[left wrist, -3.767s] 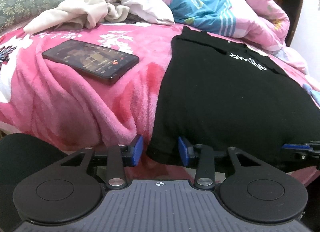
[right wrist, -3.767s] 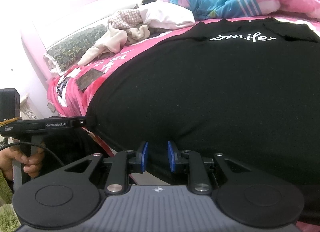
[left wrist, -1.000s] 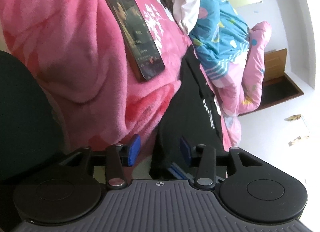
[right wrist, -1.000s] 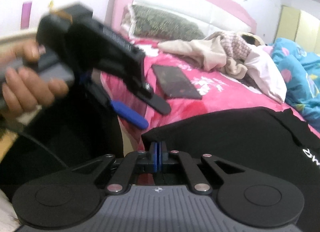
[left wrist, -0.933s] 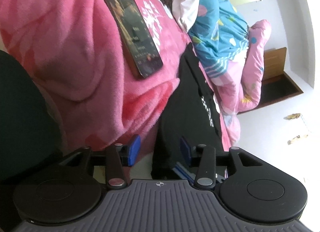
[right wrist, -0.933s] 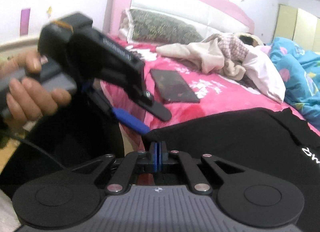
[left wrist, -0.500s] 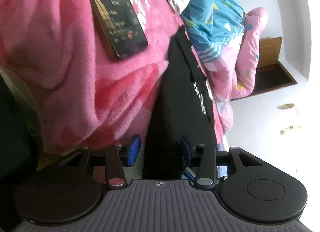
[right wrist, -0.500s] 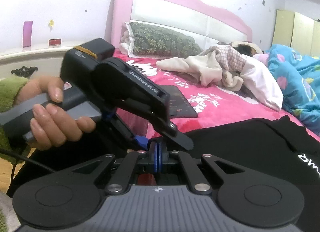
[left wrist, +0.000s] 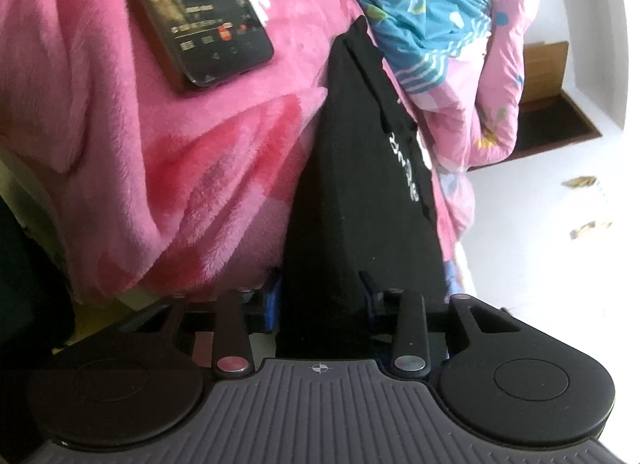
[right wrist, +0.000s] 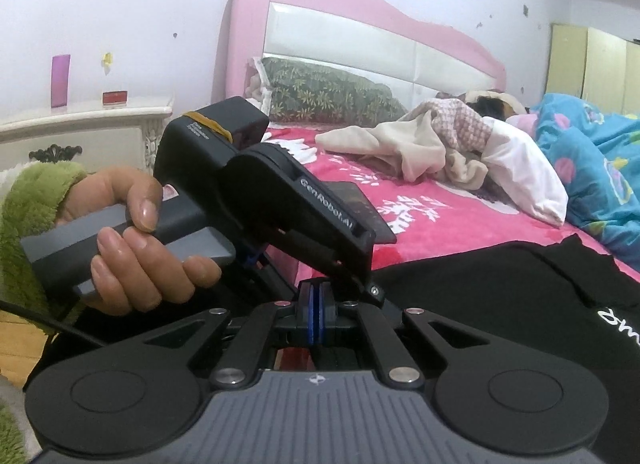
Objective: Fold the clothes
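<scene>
Left wrist view: black T-shirt (left wrist: 352, 192), white lettering, on pink blanket (left wrist: 160, 144); left gripper (left wrist: 320, 300) closing around its hem; right gripper (right wrist: 316, 316) pinched together, whether on cloth I cannot tell

Both grippers are matte black with blue pads, silver pivot screws and a ribbed grey housing. The left gripper (right wrist: 320, 276) carries white "GenRobot.AI" lettering (a yellow band wraps its block). A fuzzy green sleeve (right wrist: 28, 216) covers the wrist.
</scene>
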A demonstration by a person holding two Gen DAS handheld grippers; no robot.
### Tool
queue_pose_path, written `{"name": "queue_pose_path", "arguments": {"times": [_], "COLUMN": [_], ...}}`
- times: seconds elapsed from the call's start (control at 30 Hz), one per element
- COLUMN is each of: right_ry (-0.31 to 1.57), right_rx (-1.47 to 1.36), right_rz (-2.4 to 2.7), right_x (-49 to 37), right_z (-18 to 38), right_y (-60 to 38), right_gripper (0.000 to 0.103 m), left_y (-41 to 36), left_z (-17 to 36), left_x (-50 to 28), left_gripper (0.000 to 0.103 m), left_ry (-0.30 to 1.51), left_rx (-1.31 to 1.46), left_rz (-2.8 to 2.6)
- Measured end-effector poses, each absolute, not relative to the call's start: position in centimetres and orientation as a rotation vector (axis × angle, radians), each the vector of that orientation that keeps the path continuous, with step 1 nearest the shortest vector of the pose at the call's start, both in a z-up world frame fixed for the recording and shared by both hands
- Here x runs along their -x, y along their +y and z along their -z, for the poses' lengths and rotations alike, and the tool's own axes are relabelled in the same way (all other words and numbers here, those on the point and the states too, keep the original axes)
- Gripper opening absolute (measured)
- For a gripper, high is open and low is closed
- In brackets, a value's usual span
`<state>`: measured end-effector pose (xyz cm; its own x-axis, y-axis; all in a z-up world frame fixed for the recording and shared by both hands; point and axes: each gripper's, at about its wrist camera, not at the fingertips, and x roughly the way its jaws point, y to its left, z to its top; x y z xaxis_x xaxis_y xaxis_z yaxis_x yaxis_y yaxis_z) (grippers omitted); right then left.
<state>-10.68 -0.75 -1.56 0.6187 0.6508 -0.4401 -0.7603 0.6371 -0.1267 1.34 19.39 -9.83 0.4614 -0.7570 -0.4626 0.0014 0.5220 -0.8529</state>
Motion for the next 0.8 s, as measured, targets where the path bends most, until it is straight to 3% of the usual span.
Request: {"name": "queue_pose_path", "arguments": {"times": [0.13, 0.37, 0.43, 0.5, 0.8], "right_ry": [0.376, 0.398, 0.419, 0.44, 0.572], "right_rx": [0.274, 0.156, 0.108, 0.06, -0.183], "right_rz": [-0.838, -0.787, -0.742, -0.683, -0.314], "right_x": [10.7, 11.1, 11.1, 11.2, 12.8], "right_z": [1.3, 0.3, 0.1, -0.1, 0.0], "right_y": [-1.7, -5.4, -7.5, -9.8, -22.7], "right_gripper": [0.003, 0.005, 0.022, 0.029, 0.039], "left_y": [19.0, 18.0, 17.6, 17.2, 15.3], "left_z": [9.4, 8.5, 8.1, 7.7, 6.4], "left_x": [-1.1, -0.7, -0.6, -0.6, -0.4], "left_gripper": [0.024, 0.021, 0.021, 0.021, 0.023], "left_ry": [0.988, 0.98, 0.978, 0.978, 0.981], "left_rx": [0.854, 0.753, 0.716, 0.673, 0.518], "left_rz": [0.533, 0.496, 0.488, 0.48, 0.446]}}
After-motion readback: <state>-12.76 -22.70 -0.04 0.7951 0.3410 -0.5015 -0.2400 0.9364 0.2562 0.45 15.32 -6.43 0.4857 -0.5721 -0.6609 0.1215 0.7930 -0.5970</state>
